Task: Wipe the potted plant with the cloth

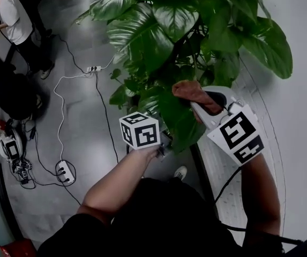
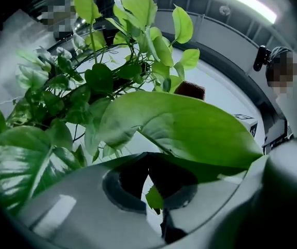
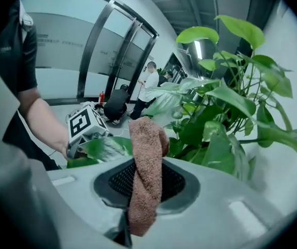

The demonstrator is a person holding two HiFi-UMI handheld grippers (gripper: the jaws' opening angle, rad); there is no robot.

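Plain only in each gripper's own view: right gripper (image 3: 140, 191) clamped on a fuzzy brown cloth (image 3: 147, 154), left gripper (image 2: 156, 185) pinching a broad, glossy leaf (image 2: 189, 131) of the potted plant (image 1: 169, 31).

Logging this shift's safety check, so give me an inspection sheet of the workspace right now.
Surface: grey floor.
Job's things: leafy plant; brown cloth.
Clutter: dark bag at far left.
Claws: left claw shut on a leaf; right claw shut on the cloth.
Cables: white cord and black cord trail across the floor.
Surroundings: person standing far off; pale wall on the right.
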